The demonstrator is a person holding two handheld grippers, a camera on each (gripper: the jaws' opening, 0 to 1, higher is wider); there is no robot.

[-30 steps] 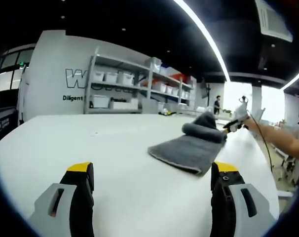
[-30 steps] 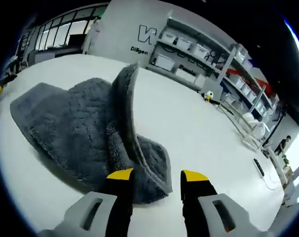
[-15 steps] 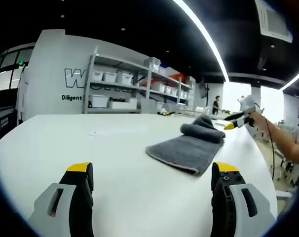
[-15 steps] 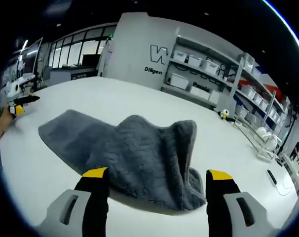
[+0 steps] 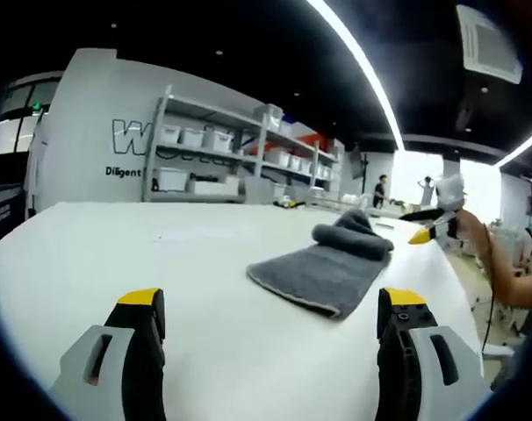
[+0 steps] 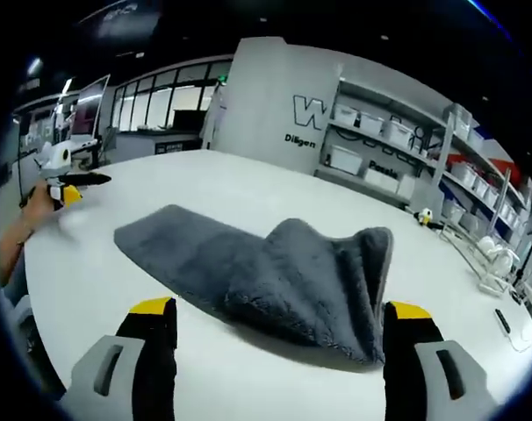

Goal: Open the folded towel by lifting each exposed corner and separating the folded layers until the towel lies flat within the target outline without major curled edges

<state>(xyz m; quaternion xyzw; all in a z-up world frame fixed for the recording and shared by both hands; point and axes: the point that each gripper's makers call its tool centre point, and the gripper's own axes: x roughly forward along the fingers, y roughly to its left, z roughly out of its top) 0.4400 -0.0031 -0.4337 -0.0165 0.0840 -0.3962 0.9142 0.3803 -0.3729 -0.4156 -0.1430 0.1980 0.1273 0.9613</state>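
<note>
A grey towel (image 5: 323, 270) lies on the white table (image 5: 117, 254), flat at its near end and bunched into a thick fold (image 5: 354, 237) at its far end. My left gripper (image 5: 270, 317) is open, low over the table and well short of the towel. In the right gripper view the towel (image 6: 248, 263) spreads across the middle with a raised doubled flap (image 6: 363, 272) on the right. My right gripper (image 6: 279, 323) is open wide just in front of it, holding nothing. A hand holds the right gripper (image 5: 434, 224) beyond the towel, and another hand holds the left gripper (image 6: 68, 180) at far left.
Metal shelves with white bins (image 5: 204, 162) line the wall behind the table, also the shelves (image 6: 371, 149) in the right gripper view. A small yellow object (image 6: 424, 217) sits at the table's far edge. A person (image 5: 380, 189) stands far off.
The right gripper has let go of the towel's raised edge, opened wider and drawn back; the lifted flap has dropped onto the towel. The left gripper has barely moved.
</note>
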